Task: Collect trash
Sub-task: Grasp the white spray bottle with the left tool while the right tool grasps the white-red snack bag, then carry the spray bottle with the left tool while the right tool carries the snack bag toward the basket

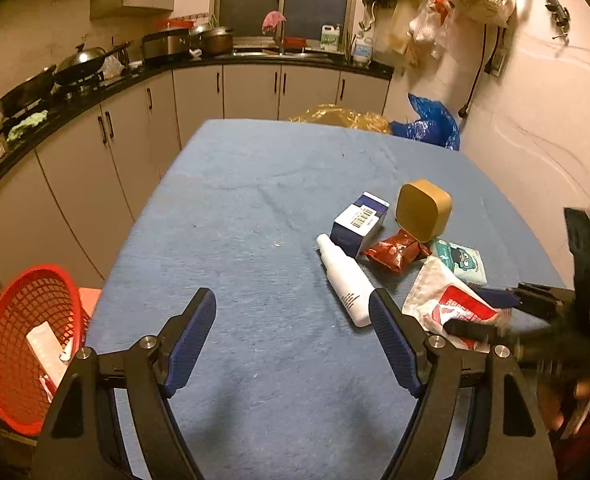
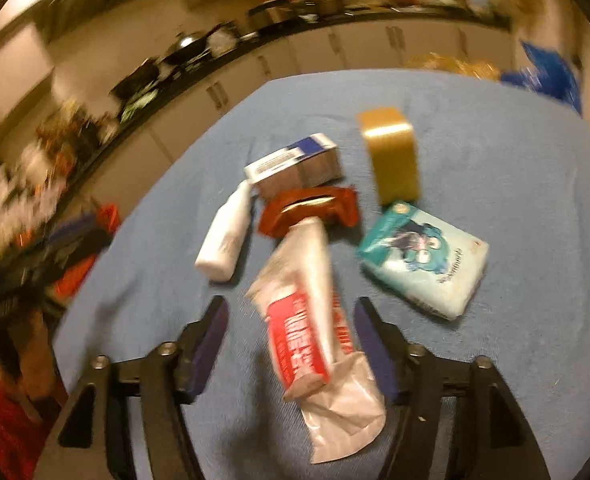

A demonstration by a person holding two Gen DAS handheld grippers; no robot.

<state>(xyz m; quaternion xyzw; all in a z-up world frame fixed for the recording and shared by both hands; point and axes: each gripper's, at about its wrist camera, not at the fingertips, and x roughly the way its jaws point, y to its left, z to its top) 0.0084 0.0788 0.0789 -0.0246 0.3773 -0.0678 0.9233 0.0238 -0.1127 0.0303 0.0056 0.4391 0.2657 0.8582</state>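
The right gripper [image 2: 291, 344] stood wide open with its fingers on either side of the white-and-red wrapper [image 2: 315, 344] on the blue table [image 2: 515, 184], holding nothing; the view was blurred, so a closure mistimed against that motion could pinch only the loose film, letting it slip free or drag into the red snack packet [image 2: 311, 210] and white bottle [image 2: 227, 236] just beyond. The left gripper [image 1: 293, 328] hung open and empty over bare cloth, its right finger just beside the bottle's near end, which a careless swing could roll. The red basket [image 1: 23, 344], already holding some trash, sat below the table's near-left edge, so a weakly held wrapper risked dropping to the floor in transit.
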